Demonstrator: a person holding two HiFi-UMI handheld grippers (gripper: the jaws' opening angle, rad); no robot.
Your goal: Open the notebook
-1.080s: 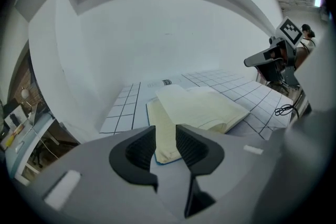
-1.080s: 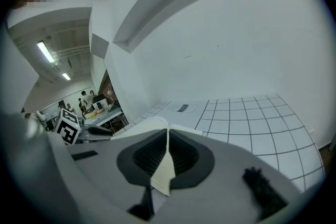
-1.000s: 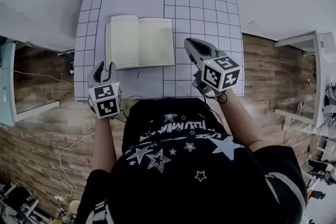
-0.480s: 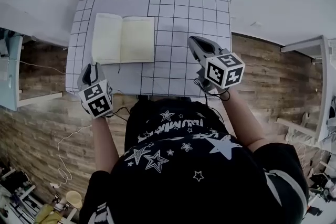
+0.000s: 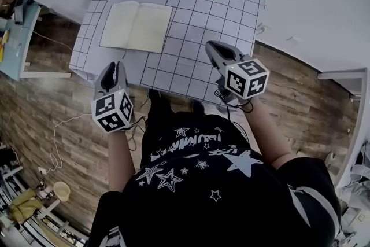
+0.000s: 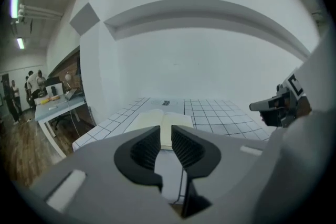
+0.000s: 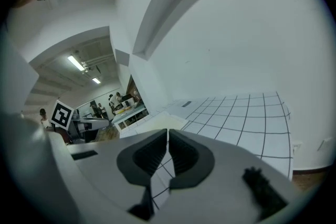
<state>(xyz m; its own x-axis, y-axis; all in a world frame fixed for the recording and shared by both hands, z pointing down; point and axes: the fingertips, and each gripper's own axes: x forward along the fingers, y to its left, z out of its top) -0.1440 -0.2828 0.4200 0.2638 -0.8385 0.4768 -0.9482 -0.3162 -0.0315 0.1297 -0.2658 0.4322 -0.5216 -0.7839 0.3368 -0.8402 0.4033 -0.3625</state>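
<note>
Drawn back from the open cream-paged notebook (image 5: 137,26), left claw (image 5: 114,66) has been closing empty, ribbed pads (image 6: 144,149) apart; right claw (image 5: 213,48) clenched.

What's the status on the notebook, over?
Left gripper empty, jaws just closing, slim gap. Right gripper shut, empty. Cream-paged paper notebook lies open on white gridded mat. Nothing in the way.

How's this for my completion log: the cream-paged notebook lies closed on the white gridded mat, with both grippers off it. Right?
It lies open: the head view shows the cream-paged notebook spread on the white gridded mat, left gripper and right gripper off it.
</note>
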